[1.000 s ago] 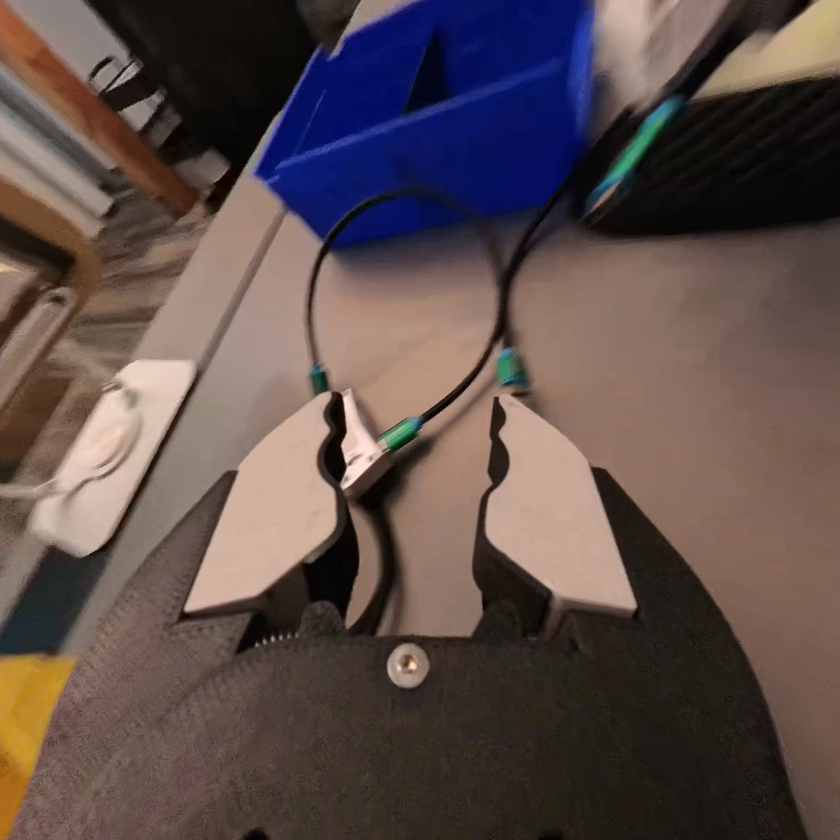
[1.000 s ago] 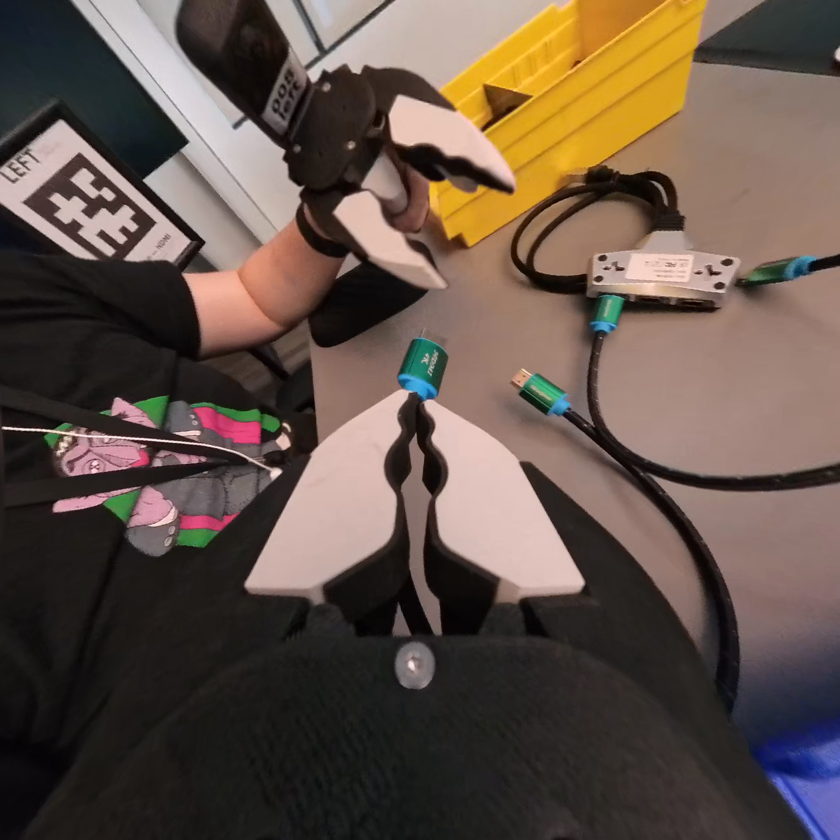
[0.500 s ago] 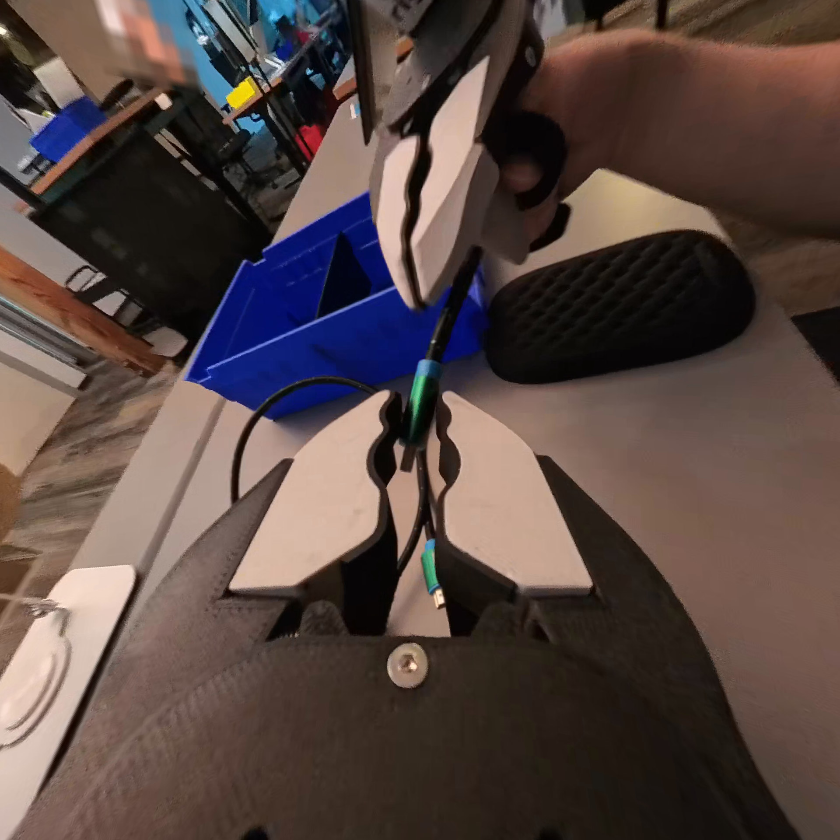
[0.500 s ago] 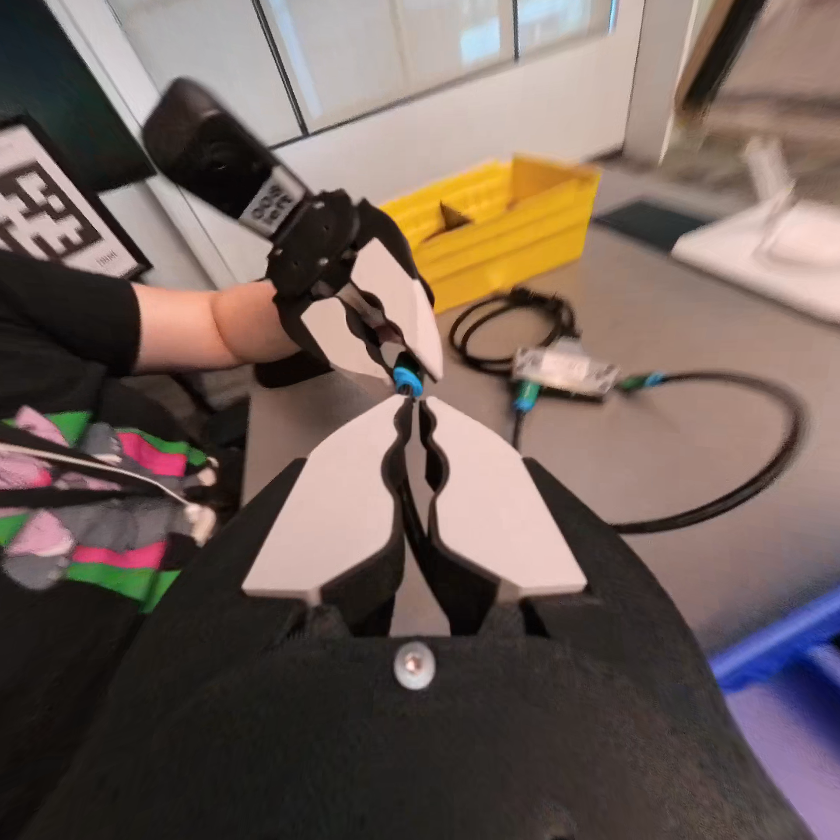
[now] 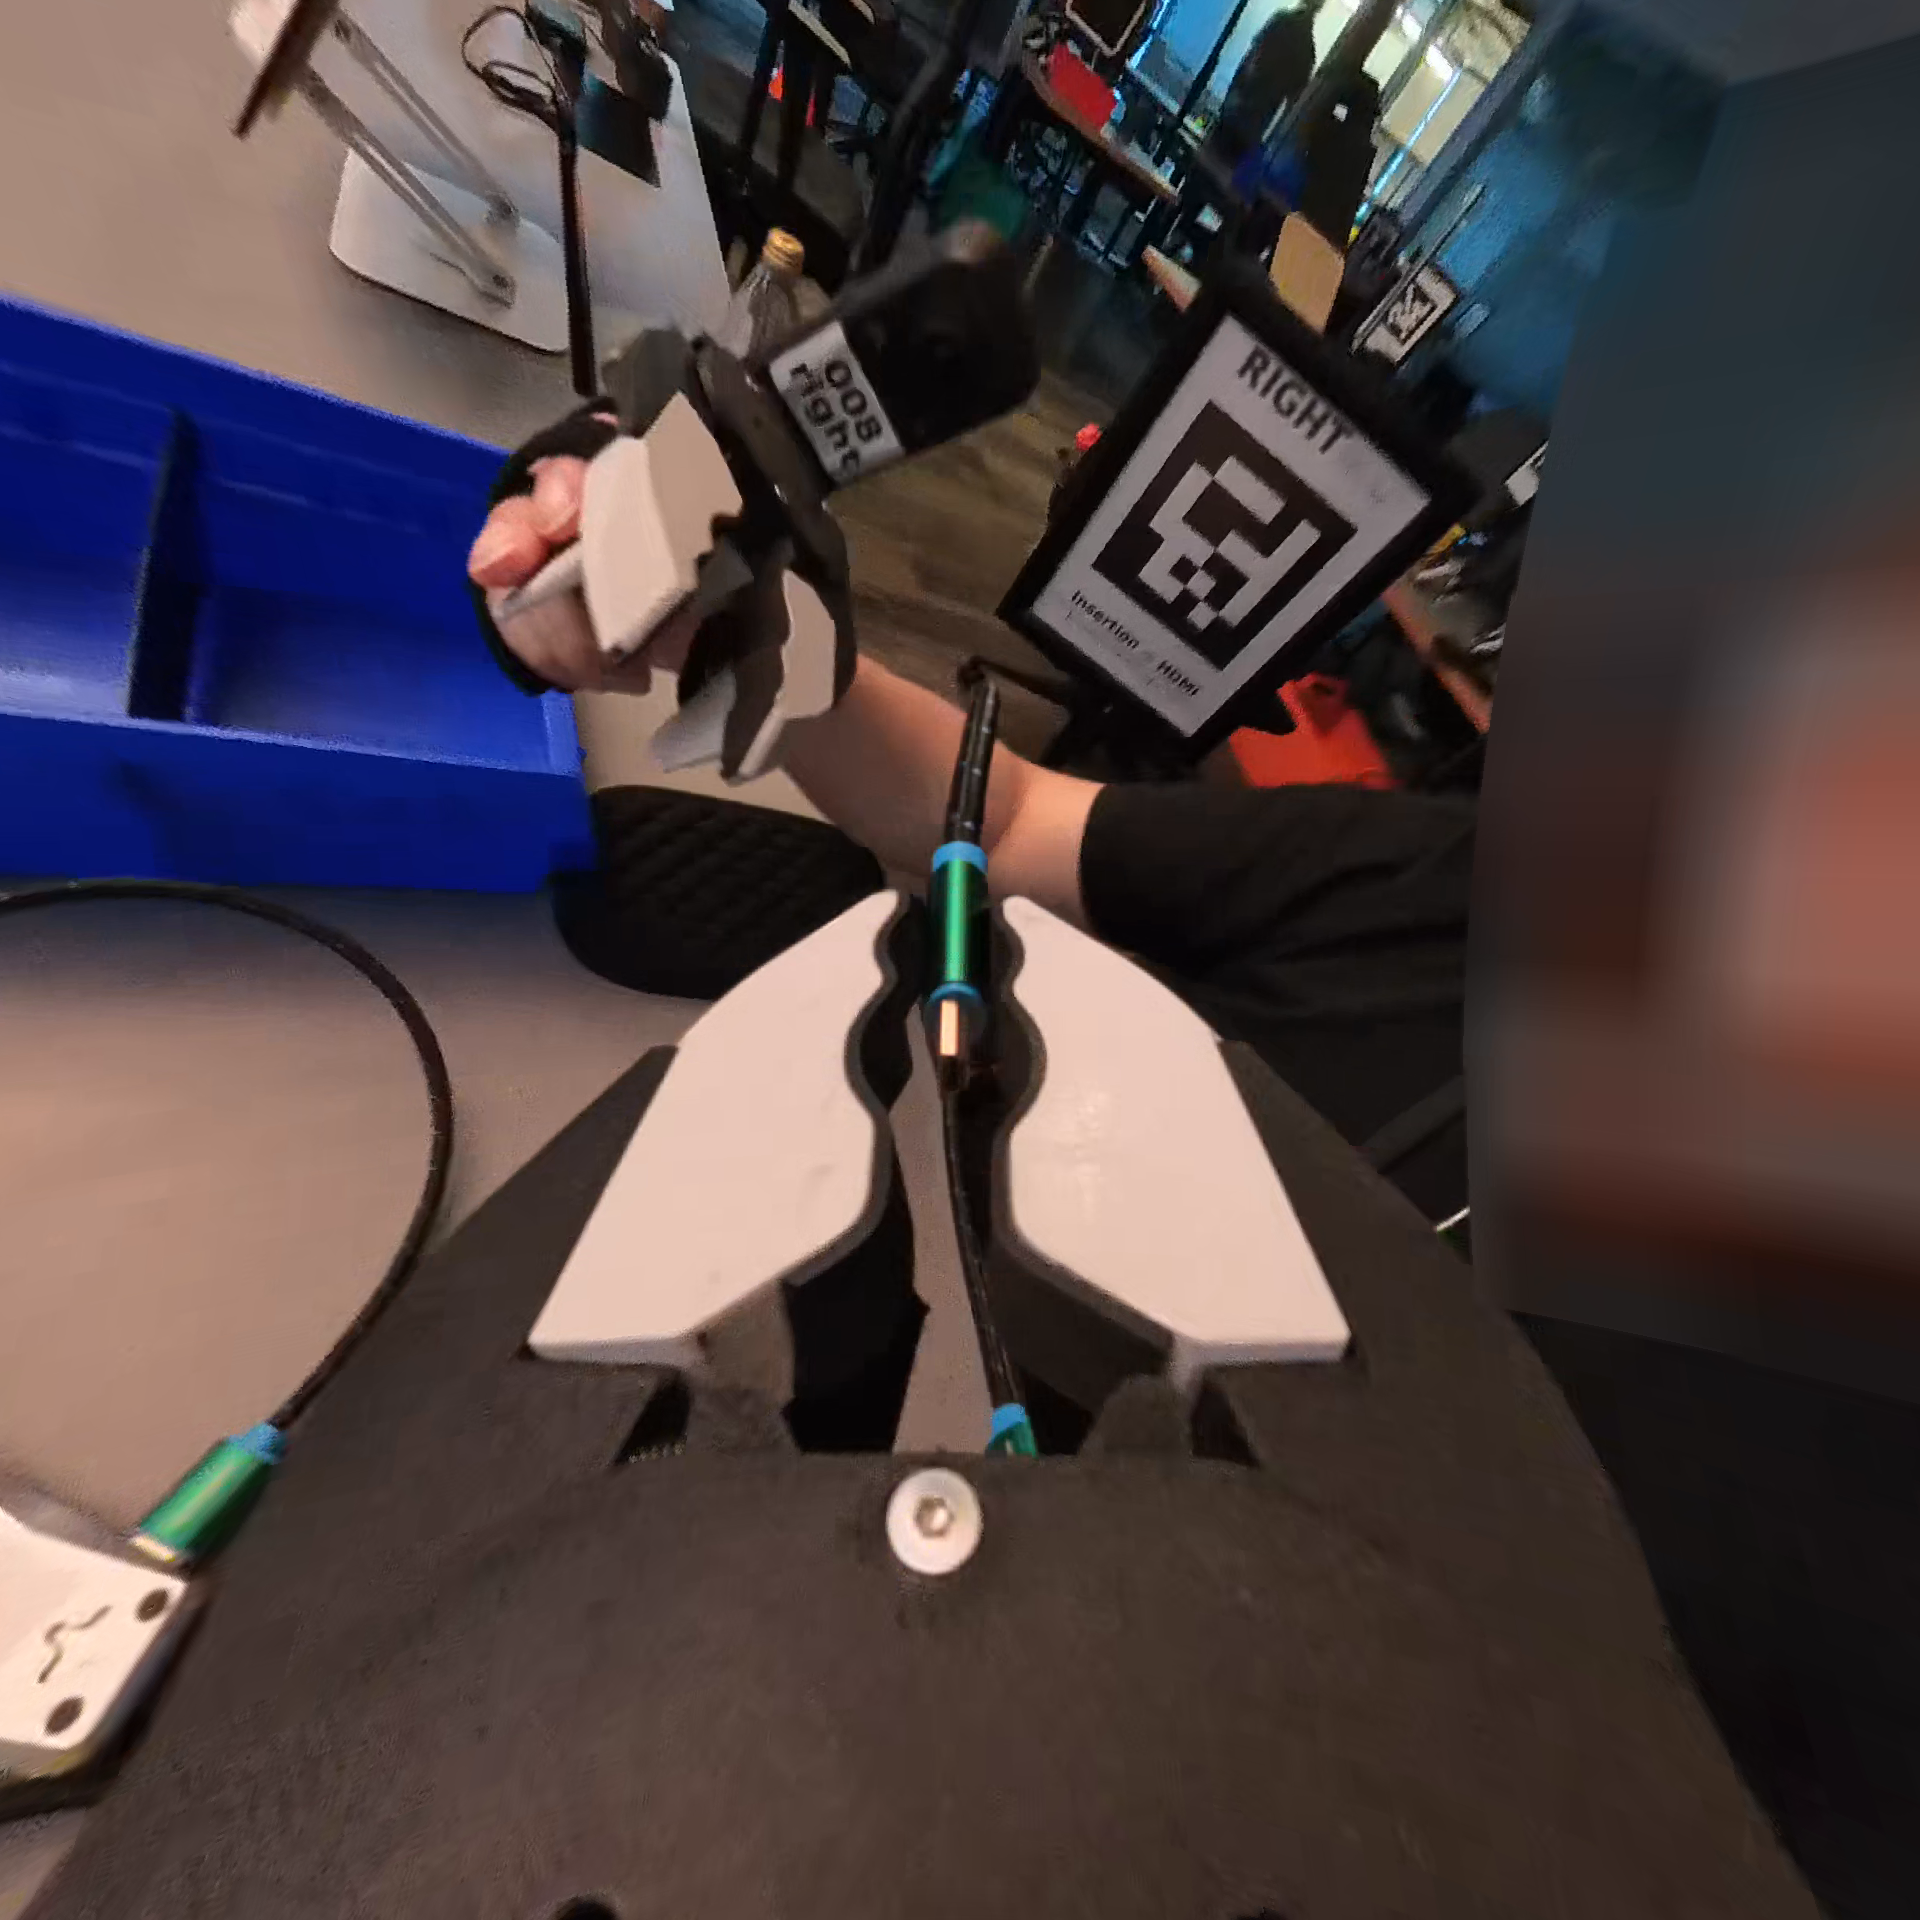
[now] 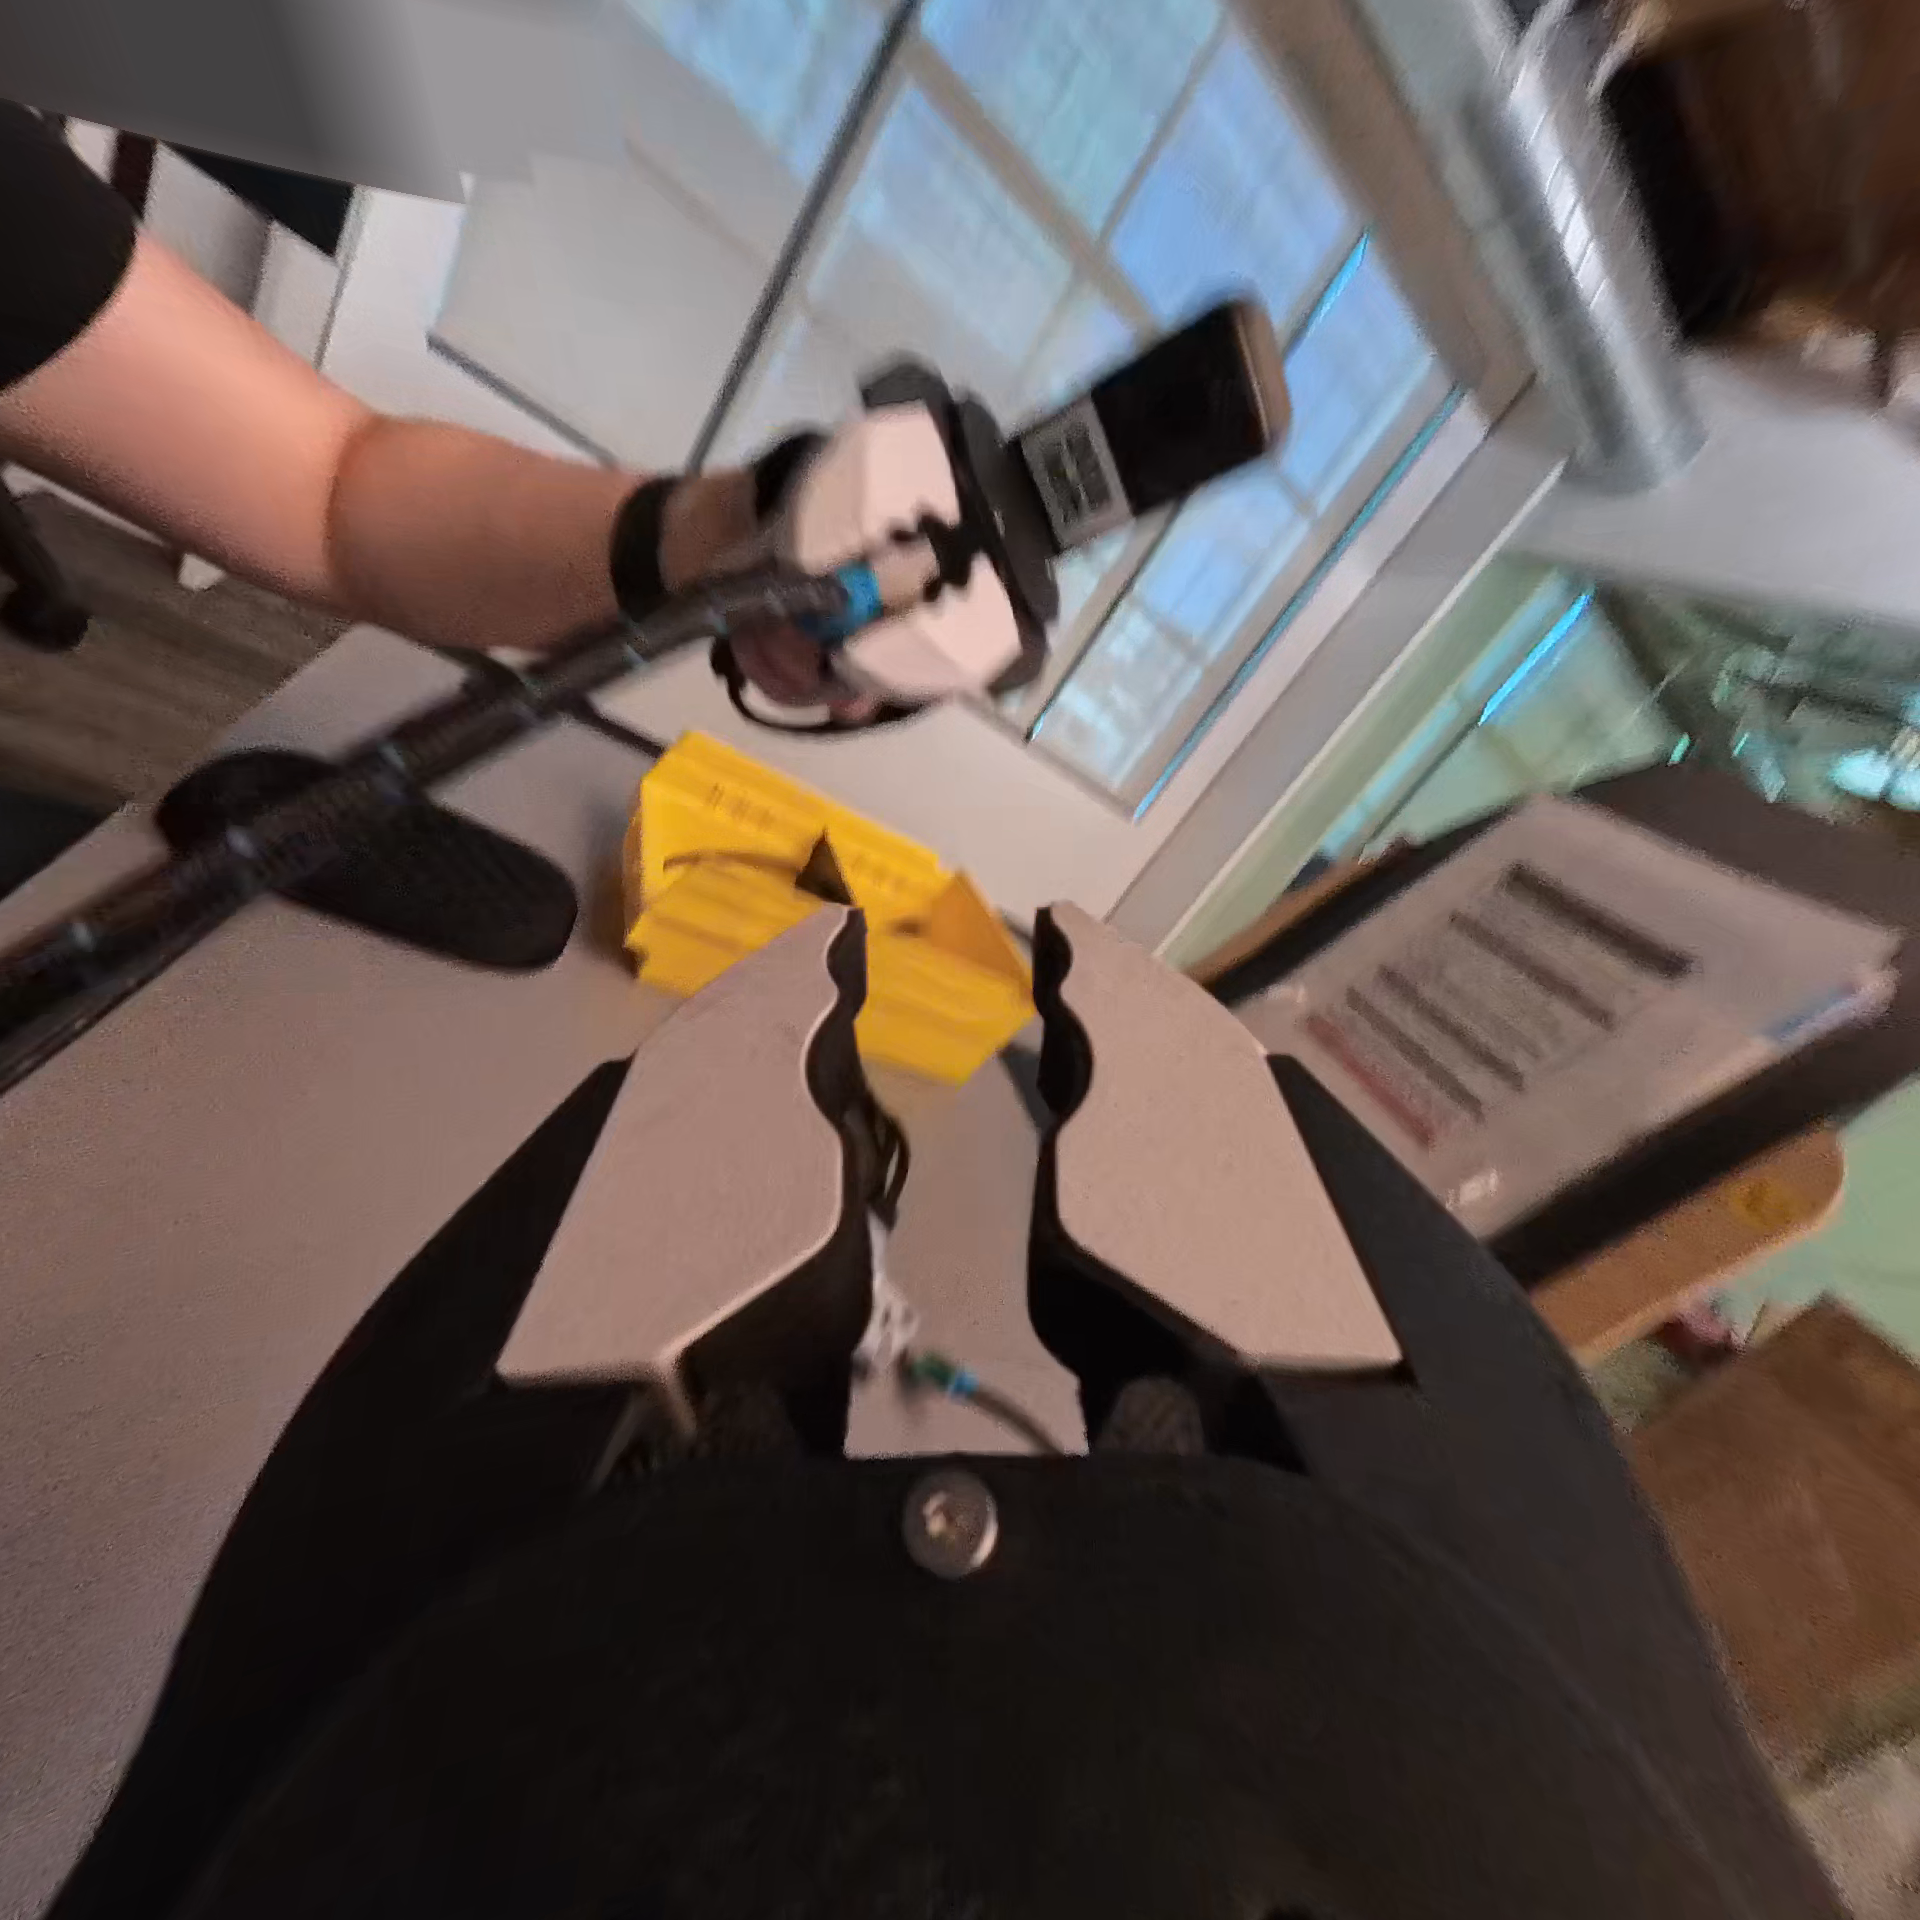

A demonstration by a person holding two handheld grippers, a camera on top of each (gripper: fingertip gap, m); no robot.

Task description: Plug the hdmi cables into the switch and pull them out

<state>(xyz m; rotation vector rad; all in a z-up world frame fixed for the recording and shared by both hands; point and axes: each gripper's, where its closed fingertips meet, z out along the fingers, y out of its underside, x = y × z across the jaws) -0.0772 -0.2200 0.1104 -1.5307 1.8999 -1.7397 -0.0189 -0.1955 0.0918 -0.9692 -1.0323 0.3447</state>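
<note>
One green HDMI plug (image 5: 954,940) clamped in left gripper (image 5: 951,914), right gripper (image 6: 945,920) parted, empty.

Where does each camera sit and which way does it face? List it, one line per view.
Left wrist view: on the left hand-held gripper, which clamps a plug; it faces across the table toward the person's torso; right forearm and right hand-held gripper show.
Right wrist view: on the open right hand-held gripper, tilted up over the yellow bin toward windows; left forearm shows.
Shared: each shows the other gripper, the plug and the black pad.
</note>
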